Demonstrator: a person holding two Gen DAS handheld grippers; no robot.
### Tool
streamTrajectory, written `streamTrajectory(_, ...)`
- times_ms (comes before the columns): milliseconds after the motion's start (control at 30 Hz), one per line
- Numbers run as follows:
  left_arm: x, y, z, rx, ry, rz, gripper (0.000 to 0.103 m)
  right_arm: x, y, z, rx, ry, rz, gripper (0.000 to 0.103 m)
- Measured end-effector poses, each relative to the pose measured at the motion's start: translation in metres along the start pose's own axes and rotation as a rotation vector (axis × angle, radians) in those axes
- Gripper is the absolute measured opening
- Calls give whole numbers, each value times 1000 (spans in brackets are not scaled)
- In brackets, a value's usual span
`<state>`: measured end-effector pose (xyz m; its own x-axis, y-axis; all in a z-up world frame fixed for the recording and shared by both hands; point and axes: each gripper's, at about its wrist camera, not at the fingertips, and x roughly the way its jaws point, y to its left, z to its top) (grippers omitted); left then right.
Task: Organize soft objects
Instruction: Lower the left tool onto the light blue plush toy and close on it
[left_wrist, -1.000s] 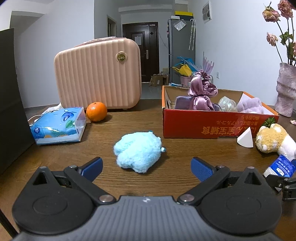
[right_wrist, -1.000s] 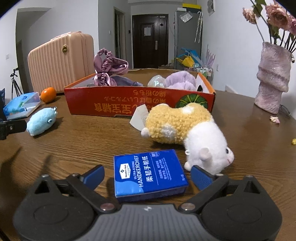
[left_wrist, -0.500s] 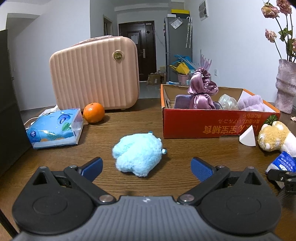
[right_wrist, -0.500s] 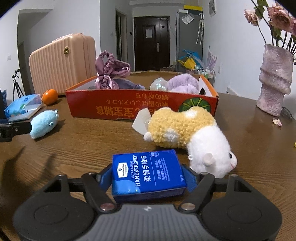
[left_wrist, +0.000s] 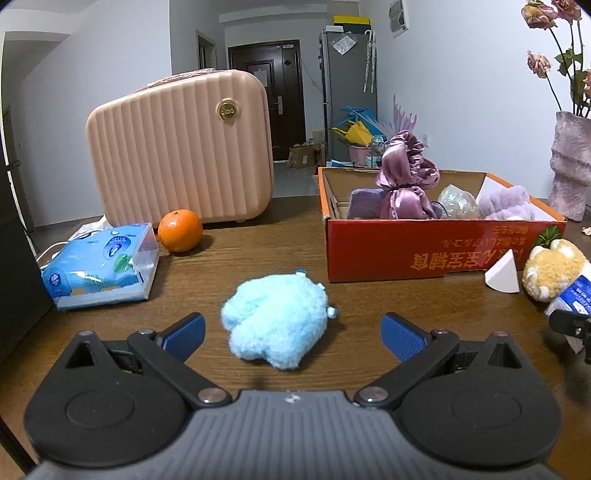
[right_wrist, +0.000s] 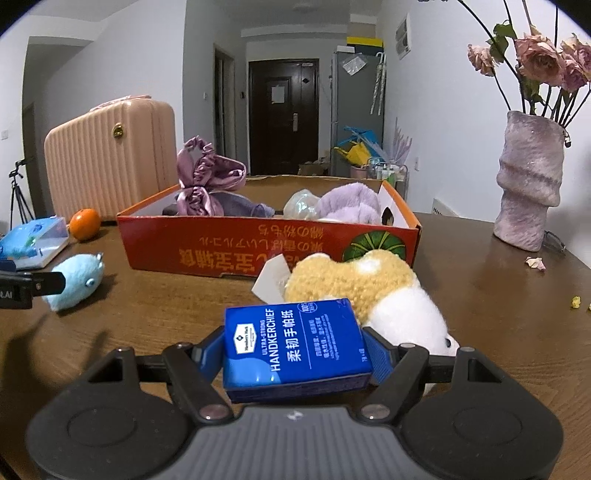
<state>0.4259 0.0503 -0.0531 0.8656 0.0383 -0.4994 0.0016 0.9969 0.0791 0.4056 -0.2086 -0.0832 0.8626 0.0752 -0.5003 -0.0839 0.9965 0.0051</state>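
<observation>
My right gripper (right_wrist: 295, 350) is shut on a blue handkerchief pack (right_wrist: 293, 343), its pads pressing both sides and lifting the pack's far end a little. A yellow-and-white plush (right_wrist: 369, 295) lies just behind it, beside a white wedge sponge (right_wrist: 271, 280). My left gripper (left_wrist: 291, 332) stands open on the wooden table, with a light blue plush (left_wrist: 277, 319) lying between and just beyond its fingertips, untouched. The red cardboard box (left_wrist: 436, 254) behind holds a purple satin scrunchie (left_wrist: 404, 184), a lilac fluffy item and a clear bundle.
A pink ribbed suitcase (left_wrist: 181, 151) stands at the back left, with an orange (left_wrist: 180, 230) and a blue tissue pack (left_wrist: 99, 266) in front of it. A lilac vase with dried roses (right_wrist: 528, 192) stands at the right. Petals lie near it.
My right gripper closed from wide open onto the blue handkerchief pack and tipped it up slightly. The left gripper stayed open, creeping a little closer to the blue plush.
</observation>
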Motion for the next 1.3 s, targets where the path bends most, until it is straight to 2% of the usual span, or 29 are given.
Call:
streamTrajectory(533,35,14,12,27,24,-28,103,10,10,12,32,-43,-62,75)
streamTrajectory(967,55,21,19,66,32,-62,103,21,22,20,68,-51,-119,75)
streamTrajectory(1300,71,23,23,92,57,-97,103,24,30,21,77,-45,-130,75)
